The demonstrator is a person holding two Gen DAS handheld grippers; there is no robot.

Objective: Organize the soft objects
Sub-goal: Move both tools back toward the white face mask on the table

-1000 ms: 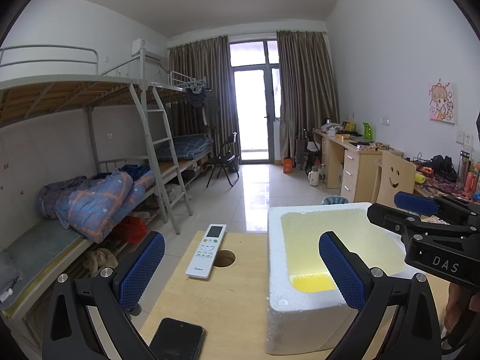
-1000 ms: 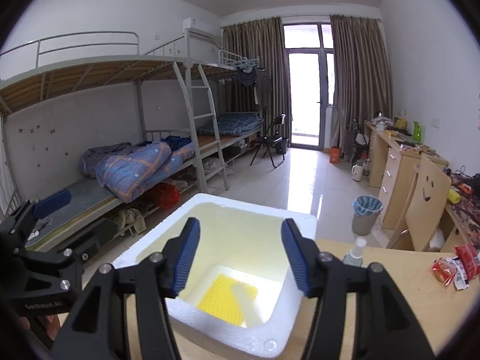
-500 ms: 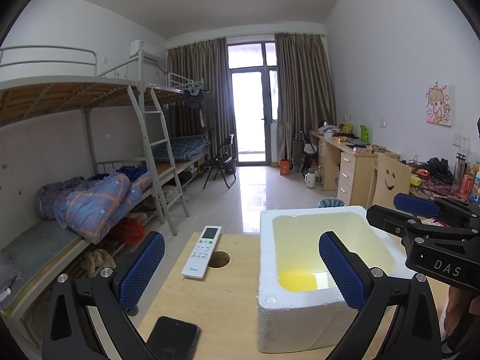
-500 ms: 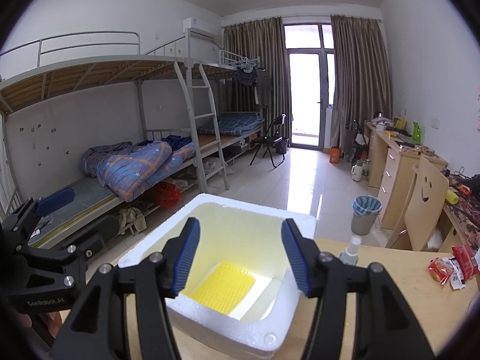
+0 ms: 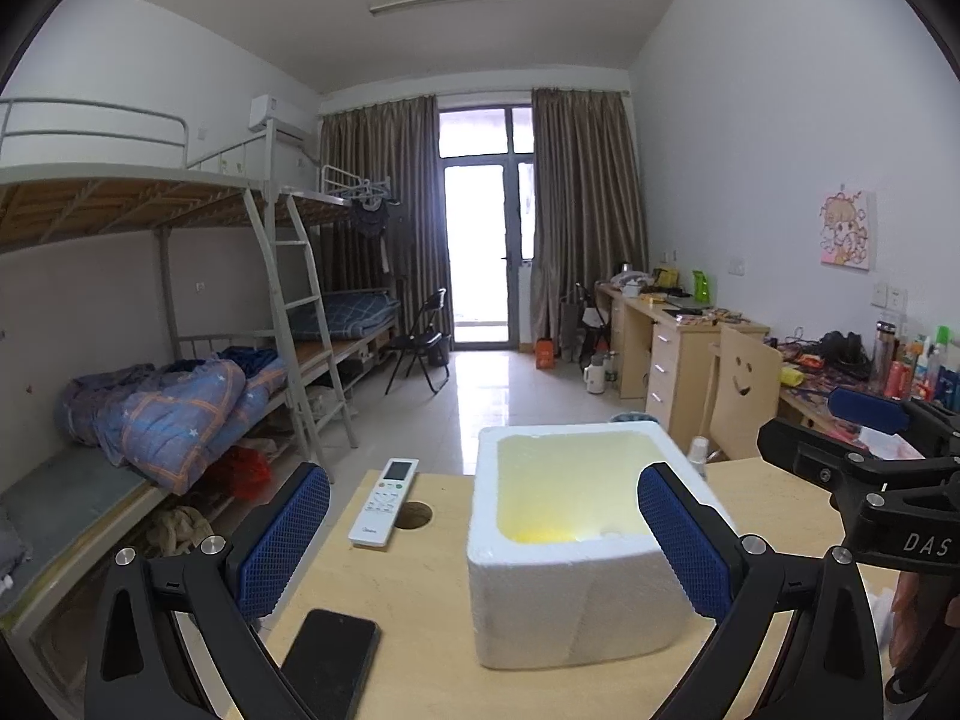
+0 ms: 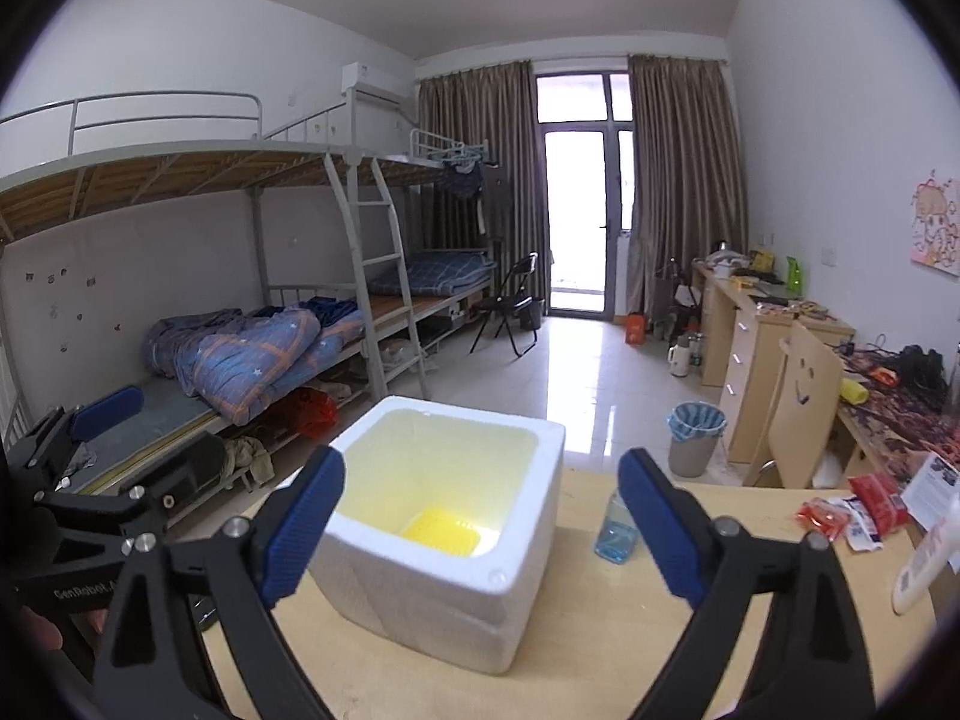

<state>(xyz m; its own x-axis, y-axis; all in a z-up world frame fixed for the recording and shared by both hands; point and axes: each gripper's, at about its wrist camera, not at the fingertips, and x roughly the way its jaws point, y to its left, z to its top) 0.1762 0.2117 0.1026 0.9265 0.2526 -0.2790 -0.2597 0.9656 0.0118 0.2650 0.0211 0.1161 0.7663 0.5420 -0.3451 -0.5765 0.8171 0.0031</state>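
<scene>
A white foam box (image 5: 576, 612) stands on the wooden table (image 5: 420, 600). A yellow soft pad with a grid surface (image 6: 441, 534) lies flat on the box's floor; in the left wrist view only its edge (image 5: 537, 534) shows. My left gripper (image 5: 482, 483) is open and empty, held back from the box's near left corner. My right gripper (image 6: 483, 468) hovers short of the box's near right side. Its jaws are opening, with nothing between the pads. Each gripper shows at the edge of the other's view.
A white remote (image 5: 384, 501) and a dark phone (image 5: 327, 660) lie left of the box, near a round hole (image 5: 414, 515) in the tabletop. A small blue spray bottle (image 6: 615, 531), red snack packets (image 6: 852, 510) and a white tube (image 6: 918, 564) lie to its right.
Both grippers have drawn back and slightly up from the box, which now looks smaller. The right gripper's jaws have spread much wider. The yellow pad stays in the box.
</scene>
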